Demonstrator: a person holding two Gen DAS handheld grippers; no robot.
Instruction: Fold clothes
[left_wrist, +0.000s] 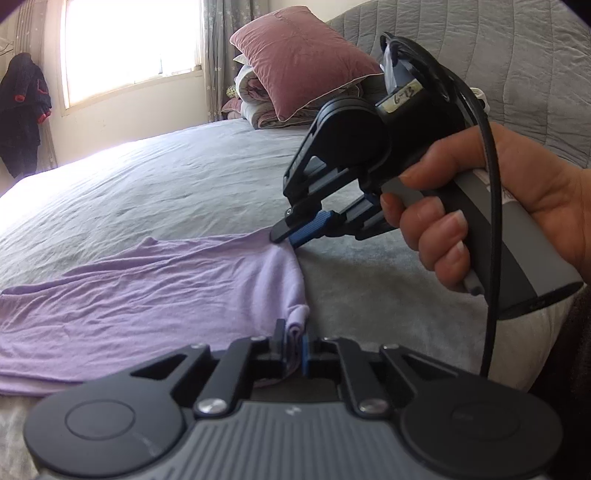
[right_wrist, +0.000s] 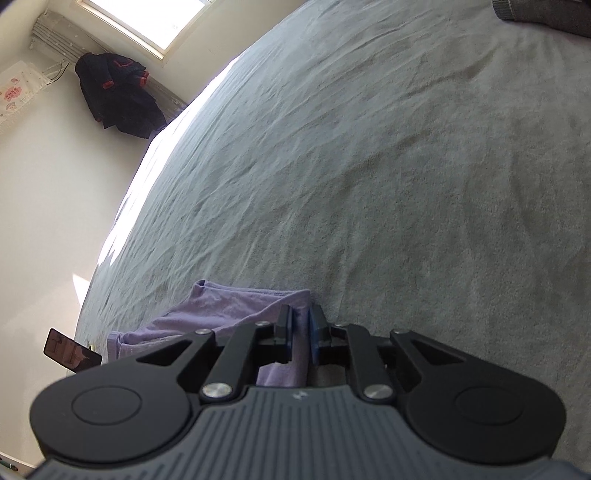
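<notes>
My left gripper (left_wrist: 294, 338) is clamped on a bunched corner of the lilac garment (left_wrist: 155, 295); my right gripper (right_wrist: 300, 328) pinches another edge of it, jaws closed on cloth. Largest: the bed (left_wrist: 166, 177), grey sheet, finely wrinkled, matte. The garment lies flat on it, thin soft knit with long creases. A plump mauve pillow (left_wrist: 299, 59) sits on folded quilts.

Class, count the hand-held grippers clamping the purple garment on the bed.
2. The left hand-held gripper pinches the purple garment at its near corner; the right hand-held gripper pinches the far corner.
</notes>
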